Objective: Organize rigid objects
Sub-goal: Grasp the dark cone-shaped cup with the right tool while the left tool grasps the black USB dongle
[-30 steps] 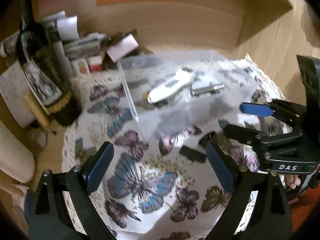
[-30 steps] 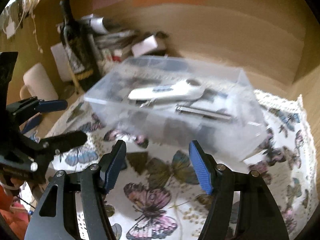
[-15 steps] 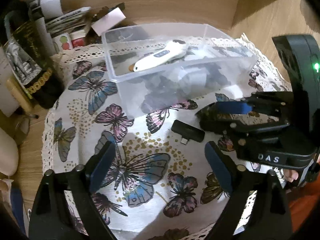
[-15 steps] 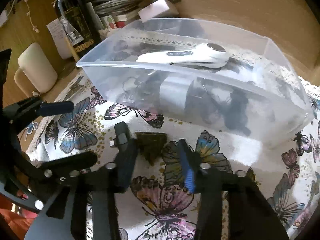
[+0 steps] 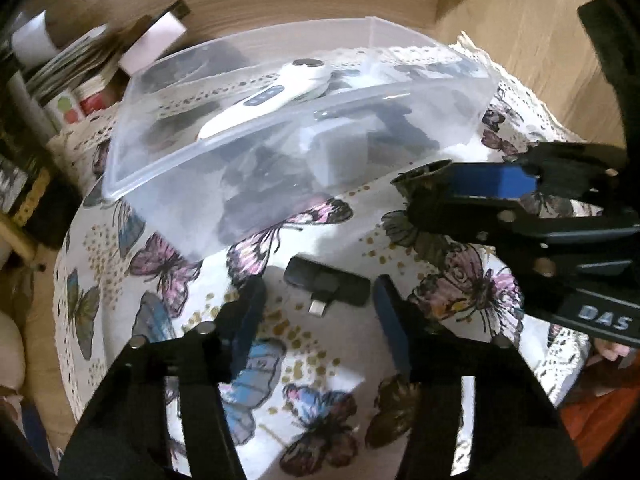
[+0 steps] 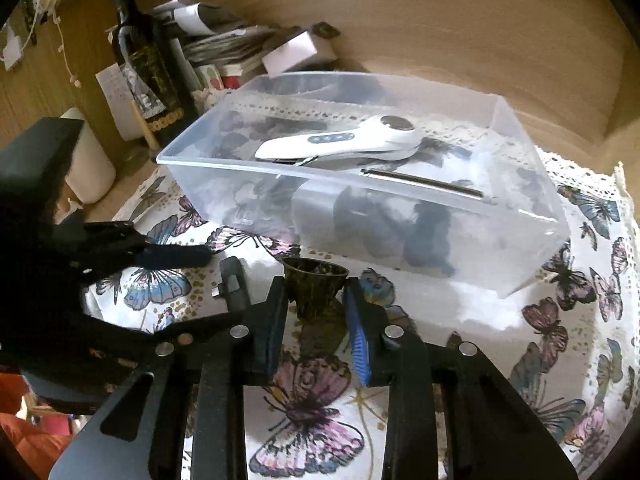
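The left claw stands open around a black dongle lying on the butterfly cloth. The right claw grips a dark cone-shaped piece. Beyond both sits the clear bin, holding a white device.

left gripper jaws apart, right gripper (jaws narrowed)
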